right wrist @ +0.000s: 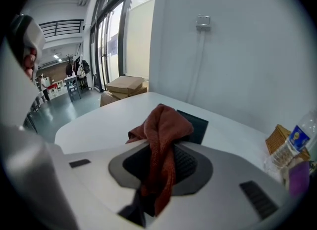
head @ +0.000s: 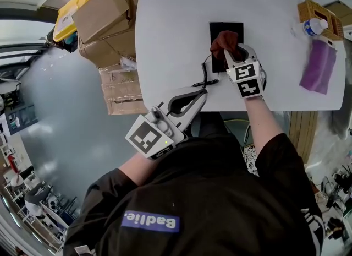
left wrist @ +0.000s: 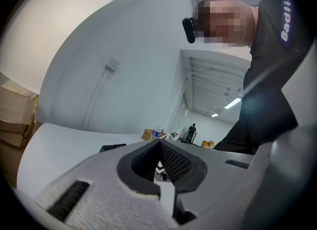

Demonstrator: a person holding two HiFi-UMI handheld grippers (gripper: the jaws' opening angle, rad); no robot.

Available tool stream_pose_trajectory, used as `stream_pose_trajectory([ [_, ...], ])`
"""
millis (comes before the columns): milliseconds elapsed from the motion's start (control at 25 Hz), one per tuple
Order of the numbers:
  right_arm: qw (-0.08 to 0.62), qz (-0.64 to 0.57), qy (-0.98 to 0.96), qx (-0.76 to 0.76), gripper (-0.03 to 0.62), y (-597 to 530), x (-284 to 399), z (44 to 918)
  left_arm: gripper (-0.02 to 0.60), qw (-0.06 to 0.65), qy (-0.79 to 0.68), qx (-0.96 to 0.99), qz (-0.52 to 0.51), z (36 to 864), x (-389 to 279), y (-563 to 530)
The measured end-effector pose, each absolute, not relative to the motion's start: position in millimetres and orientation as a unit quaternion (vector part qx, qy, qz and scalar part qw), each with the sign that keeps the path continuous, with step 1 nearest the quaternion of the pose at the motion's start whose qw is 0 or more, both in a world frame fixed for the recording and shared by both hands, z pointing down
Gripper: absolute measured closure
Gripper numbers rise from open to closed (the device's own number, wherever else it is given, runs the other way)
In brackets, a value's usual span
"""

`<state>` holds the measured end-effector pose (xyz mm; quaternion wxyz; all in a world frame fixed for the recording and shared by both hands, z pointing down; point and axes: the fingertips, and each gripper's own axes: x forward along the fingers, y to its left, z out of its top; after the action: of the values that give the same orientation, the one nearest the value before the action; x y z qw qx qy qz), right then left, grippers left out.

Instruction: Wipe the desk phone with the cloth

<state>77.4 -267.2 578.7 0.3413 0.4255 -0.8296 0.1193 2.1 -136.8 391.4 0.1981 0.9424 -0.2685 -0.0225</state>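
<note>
1. Between the jaws of the right gripper (head: 233, 54), the cloth (right wrist: 161, 125) is sitting pinched. The jaws are clenching on a rust-red fold, with the loose end bunching up ahead of the tips and a tail hanging back through the hollow.
2. Straight ahead of those tips the desk phone (head: 225, 29) is lying flat, a black squarish slab near the middle of the white table (head: 165, 23). In the head view the bunched cloth end is overlapping the phone's near edge. Whether it is pressing down or only hanging over, I cannot tell.
3. Key relation: the phone is lying forward of the right gripper, on the line of its jaws, with its sides squared to the table's near edge and no clear long axis showing. Judgement: the wipe is calling for a push away from the body, across the top face.
4. The left gripper (left wrist: 159, 145) is hovering at the near table edge, left of the phone and well short of it. Its jaws are drawn together with nothing seen gripped. The right gripper is plainly the nearer one.
5. A coiled cord (head: 205, 72) is running from the phone's near-left corner toward the left gripper's tips; contact there is not resolvable.
6. Farther out, a bottle (head: 314, 26), a wicker basket (head: 309, 8) and a purple sheet (head: 318, 65) are sitting at the table's right end, well apart from the phone. Cardboard boxes (head: 104, 18) are standing beyond its left edge.
</note>
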Motion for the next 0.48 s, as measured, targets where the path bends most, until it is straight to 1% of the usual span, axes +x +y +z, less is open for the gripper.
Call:
stream_pose_trajectory([
  [240, 0.346, 0.124, -0.819, 0.441, 0.505, -261.7, 126.8, 585.8, 0.572, 0.197, -0.269, 0.943, 0.012, 402.6, 15.7, -134.8],
  [360, 0.346, 0.125, -0.818, 0.442, 0.505, -259.6, 132.5, 586.0, 0.572, 0.197, -0.272, 0.942, 0.011, 399.7, 21.2, -135.5],
  [480, 0.345, 0.121, -0.824, 0.433, 0.505, -258.9, 122.3, 584.1, 0.572, 0.191, -0.278, 0.941, 0.012, 398.5, 23.4, -136.8],
])
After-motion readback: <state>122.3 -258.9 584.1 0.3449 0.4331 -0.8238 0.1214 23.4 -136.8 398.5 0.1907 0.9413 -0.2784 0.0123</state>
